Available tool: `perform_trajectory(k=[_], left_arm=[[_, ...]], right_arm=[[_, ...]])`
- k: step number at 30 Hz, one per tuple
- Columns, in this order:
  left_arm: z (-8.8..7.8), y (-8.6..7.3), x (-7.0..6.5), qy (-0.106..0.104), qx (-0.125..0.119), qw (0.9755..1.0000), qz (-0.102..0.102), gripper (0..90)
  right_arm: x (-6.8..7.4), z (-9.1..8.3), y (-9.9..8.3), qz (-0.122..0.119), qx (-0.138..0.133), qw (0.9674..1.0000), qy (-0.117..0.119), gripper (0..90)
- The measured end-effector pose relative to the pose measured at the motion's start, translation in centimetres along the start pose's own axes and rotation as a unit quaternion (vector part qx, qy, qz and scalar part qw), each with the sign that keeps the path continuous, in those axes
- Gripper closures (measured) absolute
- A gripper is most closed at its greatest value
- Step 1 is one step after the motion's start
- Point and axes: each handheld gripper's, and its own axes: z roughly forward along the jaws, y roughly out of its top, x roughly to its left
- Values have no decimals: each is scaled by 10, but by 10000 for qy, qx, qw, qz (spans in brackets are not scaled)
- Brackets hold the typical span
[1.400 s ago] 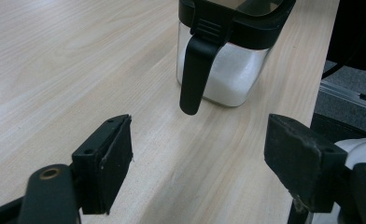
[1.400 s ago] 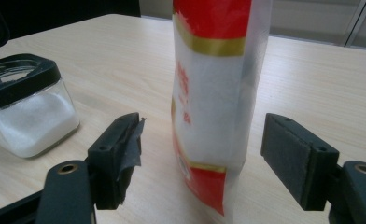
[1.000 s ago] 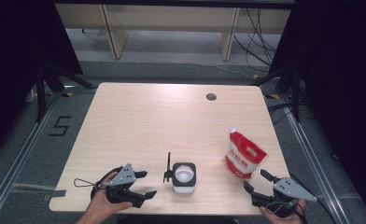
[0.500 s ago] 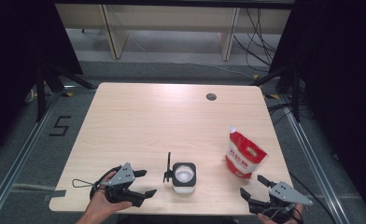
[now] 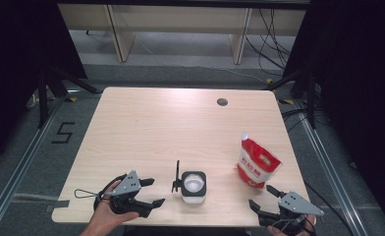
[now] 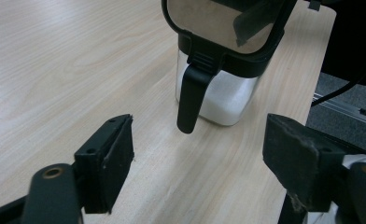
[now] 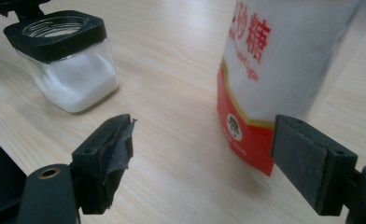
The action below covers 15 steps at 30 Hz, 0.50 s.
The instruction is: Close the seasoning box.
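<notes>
Approach step: left gripper (image 5: 150, 192), jaws apart and just been narrowing around nothing, faces the sugar jar (image 5: 194, 186); right gripper (image 5: 259, 210), jaws apart, faces the sugar pouch (image 5: 257, 162); next, I judge, each must advance and clamp.

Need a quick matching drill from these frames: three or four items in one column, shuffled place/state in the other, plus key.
Items:
1. glass jar
2. sugar pouch
3. left gripper
4. cable hole

Descriptions:
A. upright, red and white, near the table's right edge
B. jaws apart, nothing between them, just been closing a little
C. dark round spot near the far edge
D. lid flipped open, white granules inside

Pairs: 1-D, 2-A, 3-B, 4-C
</notes>
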Motion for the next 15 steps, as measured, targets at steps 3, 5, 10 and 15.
perform_trajectory(k=[3, 5, 10, 15], left_arm=[[1, 1, -1, -39, -8, 10000, 6, 325], [-1, 3, 0, -27, -14, 10000, -19, 418], [-9, 11, 1, -240, -192, 9993, 226, 730], [-7, 22, -4, -344, -220, 9990, 194, 854]], right_arm=[[0, 1, 1, -90, -7, 10000, 26, 226], [0, 1, 1, -92, -14, 10000, 15, 227], [2, 1, 1, 49, 52, 10000, 33, 229], [-1, 2, 1, -73, 17, 10000, 58, 236]])
